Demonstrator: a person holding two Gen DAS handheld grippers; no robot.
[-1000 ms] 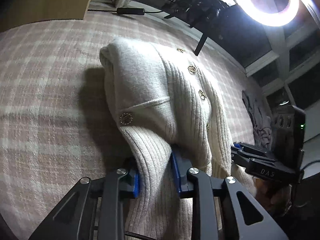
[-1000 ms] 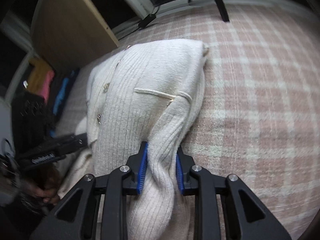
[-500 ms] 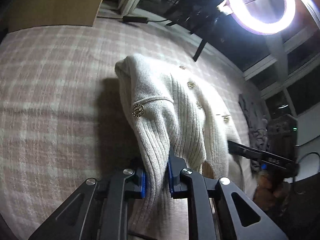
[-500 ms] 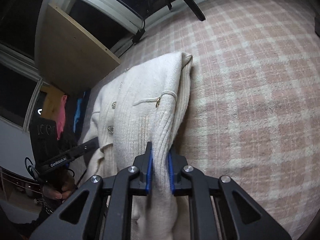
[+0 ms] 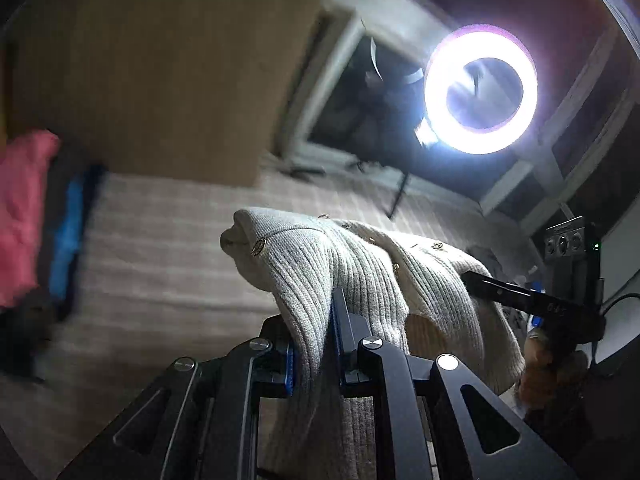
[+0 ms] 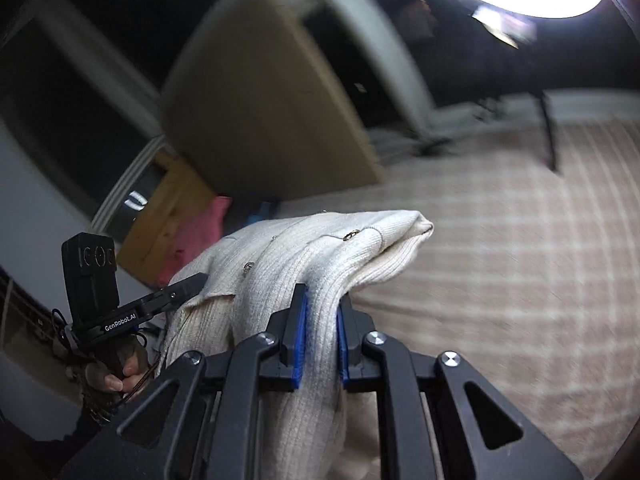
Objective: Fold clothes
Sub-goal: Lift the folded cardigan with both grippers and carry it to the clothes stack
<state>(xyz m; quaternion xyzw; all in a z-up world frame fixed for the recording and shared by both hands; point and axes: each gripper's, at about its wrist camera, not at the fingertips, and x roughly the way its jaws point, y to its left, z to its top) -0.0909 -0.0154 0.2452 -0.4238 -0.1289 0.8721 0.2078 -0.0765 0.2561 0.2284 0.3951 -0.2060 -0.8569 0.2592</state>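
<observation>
Above the checked bedcover (image 6: 500,248), both hand-held grippers pinch the cardigan (image 5: 360,264).

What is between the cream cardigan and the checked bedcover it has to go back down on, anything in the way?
Nothing visible. The cardigan hangs clamped in the left gripper and the right gripper, and the checked bedcover beyond it shows bare. The pink and blue clothes lie off at its edge. The patch right under the cardigan is hidden.

Cardigan (image 5: 360,276) lower part hidden behind gripper frames; pink item (image 5: 22,216) blurred, possibly clothing.
</observation>
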